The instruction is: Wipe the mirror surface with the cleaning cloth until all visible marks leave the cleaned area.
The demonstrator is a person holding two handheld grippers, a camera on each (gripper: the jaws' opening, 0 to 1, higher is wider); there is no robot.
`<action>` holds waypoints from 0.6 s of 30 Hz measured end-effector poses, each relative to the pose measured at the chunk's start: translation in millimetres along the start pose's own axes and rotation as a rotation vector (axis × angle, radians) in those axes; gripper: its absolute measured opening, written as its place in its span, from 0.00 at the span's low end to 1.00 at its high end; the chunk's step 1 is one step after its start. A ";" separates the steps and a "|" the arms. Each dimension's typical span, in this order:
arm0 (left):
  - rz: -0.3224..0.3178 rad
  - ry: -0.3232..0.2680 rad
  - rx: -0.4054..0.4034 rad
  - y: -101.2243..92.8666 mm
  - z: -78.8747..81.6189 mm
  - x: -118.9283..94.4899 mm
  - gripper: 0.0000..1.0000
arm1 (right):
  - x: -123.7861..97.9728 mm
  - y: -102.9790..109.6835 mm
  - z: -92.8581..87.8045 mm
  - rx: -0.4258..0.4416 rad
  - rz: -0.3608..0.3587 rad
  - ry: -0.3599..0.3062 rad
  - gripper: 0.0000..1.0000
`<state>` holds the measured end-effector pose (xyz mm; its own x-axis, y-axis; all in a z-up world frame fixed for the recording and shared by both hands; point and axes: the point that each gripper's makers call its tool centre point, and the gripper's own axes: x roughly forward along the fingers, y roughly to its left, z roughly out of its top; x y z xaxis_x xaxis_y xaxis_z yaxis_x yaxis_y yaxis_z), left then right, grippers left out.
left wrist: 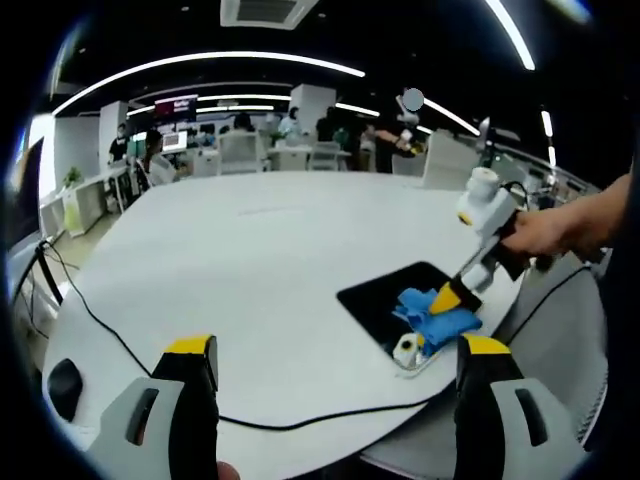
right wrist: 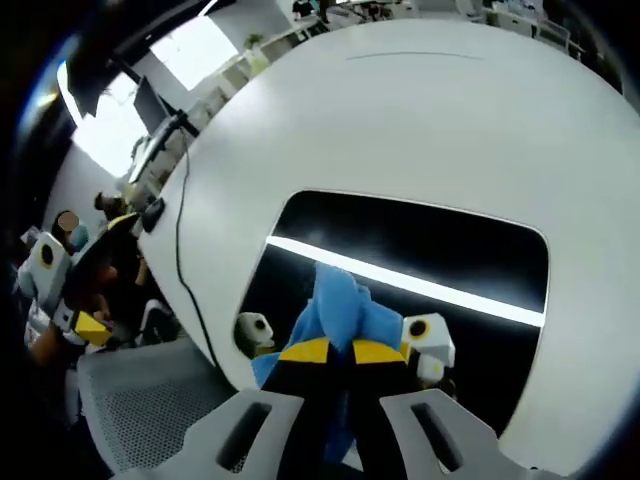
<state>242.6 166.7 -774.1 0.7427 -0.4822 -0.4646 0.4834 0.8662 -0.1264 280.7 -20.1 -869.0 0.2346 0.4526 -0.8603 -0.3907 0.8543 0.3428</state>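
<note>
Right gripper [right wrist: 340, 352] pinching blue cloth [right wrist: 340, 300] on mirror [right wrist: 450, 250] (black cable [right wrist: 185, 260] nearby)

The cloth [right wrist: 338, 310] hides part of the mirror [right wrist: 420, 250].

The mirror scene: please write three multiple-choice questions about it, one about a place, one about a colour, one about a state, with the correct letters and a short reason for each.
1. Where does the mirror lie?
A. near the edge of the white table
B. on a chair
C. on the floor

2. What colour is the cleaning cloth?
A. red
B. blue
C. green

3. In what state is the right gripper?
A. open above the table
B. shut on the cloth
C. open, lying on the mirror

Answers: 1 A, the left gripper view shows the dark mirror flat by the table rim. 2 B, the cloth is blue in both views. 3 B, in the right gripper view the yellow tips pinch the cloth over the mirror.
</note>
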 end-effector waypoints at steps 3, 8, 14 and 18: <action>0.002 0.002 -0.002 -0.4 -0.9 -1.3 1.00 | 3.0 -2.6 10.1 -0.008 -0.007 0.003 0.01; 0.008 0.005 -0.001 1.0 -2.3 -3.0 1.00 | 7.6 -5.5 24.9 -0.033 -0.021 0.005 0.01; 0.019 0.011 -0.004 4.1 -4.6 -6.1 1.00 | 12.0 -8.4 40.0 -0.061 -0.042 0.002 0.01; 0.020 0.019 -0.007 4.7 -7.3 -5.1 1.00 | 16.3 -12.6 51.0 -0.076 -0.053 0.001 0.01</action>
<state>237.7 174.1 -778.8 0.7434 -0.4619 -0.4837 0.4646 0.8769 -0.1233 334.8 -10.5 -868.1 0.2561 0.4074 -0.8766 -0.4442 0.8550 0.2676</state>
